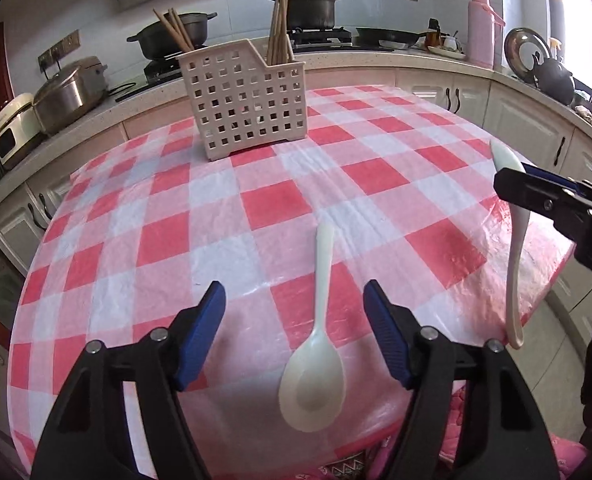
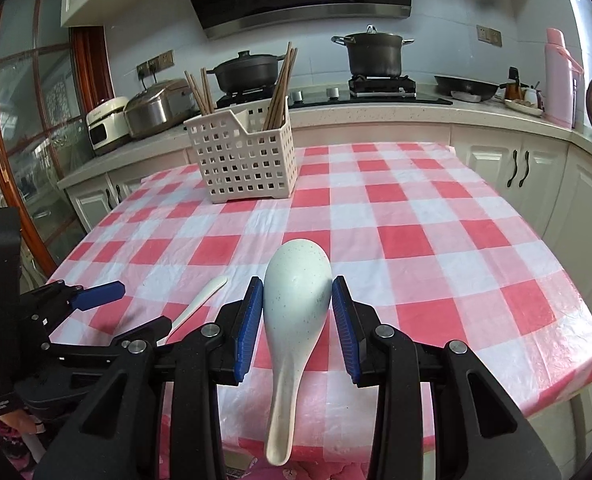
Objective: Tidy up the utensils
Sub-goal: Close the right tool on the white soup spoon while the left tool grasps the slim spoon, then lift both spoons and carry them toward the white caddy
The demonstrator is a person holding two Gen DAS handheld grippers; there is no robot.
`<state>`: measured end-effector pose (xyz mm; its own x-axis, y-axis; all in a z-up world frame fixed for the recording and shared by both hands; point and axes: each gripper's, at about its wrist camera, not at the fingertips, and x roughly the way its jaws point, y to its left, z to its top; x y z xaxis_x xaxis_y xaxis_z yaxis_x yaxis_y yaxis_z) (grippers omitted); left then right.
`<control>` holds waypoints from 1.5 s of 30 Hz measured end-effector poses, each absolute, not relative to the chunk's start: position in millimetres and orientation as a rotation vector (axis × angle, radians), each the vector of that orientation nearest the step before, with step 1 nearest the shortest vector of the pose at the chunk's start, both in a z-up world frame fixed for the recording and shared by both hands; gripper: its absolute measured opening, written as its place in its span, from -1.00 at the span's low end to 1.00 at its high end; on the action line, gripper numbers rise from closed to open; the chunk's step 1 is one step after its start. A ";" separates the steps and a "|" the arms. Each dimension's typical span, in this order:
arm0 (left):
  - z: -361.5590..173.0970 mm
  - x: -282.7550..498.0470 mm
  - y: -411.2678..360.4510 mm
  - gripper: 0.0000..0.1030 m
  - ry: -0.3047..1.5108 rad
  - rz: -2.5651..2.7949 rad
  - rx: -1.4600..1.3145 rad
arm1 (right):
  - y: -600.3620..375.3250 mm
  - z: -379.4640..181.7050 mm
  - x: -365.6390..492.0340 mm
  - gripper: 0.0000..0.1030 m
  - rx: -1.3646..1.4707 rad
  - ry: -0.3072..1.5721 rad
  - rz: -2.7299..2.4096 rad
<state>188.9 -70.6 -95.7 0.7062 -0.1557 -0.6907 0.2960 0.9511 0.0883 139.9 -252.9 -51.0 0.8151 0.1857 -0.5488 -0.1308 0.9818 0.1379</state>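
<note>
Two pale spoons in play. Held spoon (image 2: 296,304): glossy off-white with faint speckles, bowl pointing toward the basket (image 2: 242,160), handle trailing back off the near table edge; in the left view hanging steep, bowl up. Well short of the basket, out over the near checked cloth (image 2: 435,240). Loose spoon (image 1: 313,344): cream plastic, flat on the cloth, bowl facing up and nearest the camera, handle aimed at the basket, far from it.

Right gripper (image 2: 297,300): narrowed onto the held spoon's bowl, left pad touching, right pad at the edge; likely gripped. Left gripper (image 1: 294,296): spread wide, nothing held, straddling the loose spoon from above.

Step judged: carry phase, spoon one lifted and not yet binned. Next: carry to the basket, tip handle-down, drop into a slot free of chopsticks (image 2: 280,84). Left then to close on the loose spoon's thin handle; slippery, may skid.
</note>
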 end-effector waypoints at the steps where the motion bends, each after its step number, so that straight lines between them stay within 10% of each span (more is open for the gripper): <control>1: -95.1 189.7 -73.6 0.30 0.749 -0.258 0.206 | -253.4 -50.6 138.9 -0.33 0.098 0.591 0.171; 7: -107.2 207.6 -89.1 -0.03 0.815 -0.279 0.235 | -258.6 -51.5 136.6 -0.33 0.115 0.588 0.164; 20: -116.0 218.3 -94.9 -0.06 0.846 -0.273 0.251 | -254.4 -58.4 135.2 -0.33 0.114 0.604 0.165; 33: -115.9 235.2 -108.0 -0.75 0.878 -0.303 0.228 | -256.0 -57.2 135.8 -0.33 0.117 0.603 0.167; 45: -108.7 230.2 -85.8 -0.80 0.849 -0.259 0.139 | -248.4 -53.1 131.3 -0.33 0.079 0.581 0.158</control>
